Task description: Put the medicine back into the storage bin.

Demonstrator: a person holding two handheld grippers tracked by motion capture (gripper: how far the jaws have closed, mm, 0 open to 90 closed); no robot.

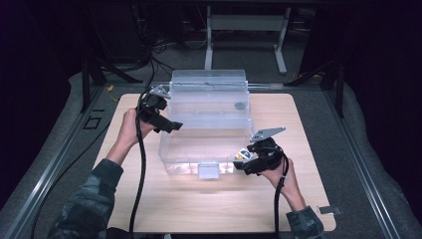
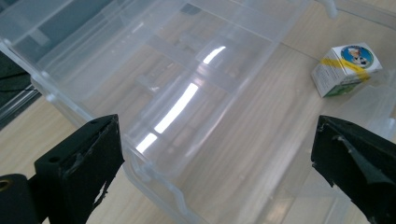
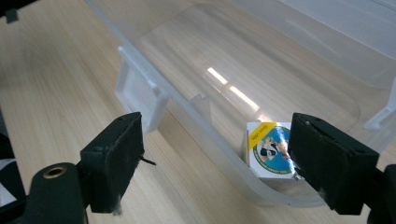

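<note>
Hands hold both grippers, left gripper (image 1: 175, 125) and right gripper (image 1: 240, 165), fingers open, at clear box (image 1: 199, 149).

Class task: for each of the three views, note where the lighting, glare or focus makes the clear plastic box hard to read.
High view: dark surroundings, the clear plastic box washed pale. Left gripper view: bright glare streaks on the box, the small carton sharp. Right gripper view: glare streaks on the box floor, near jaws soft.
</note>
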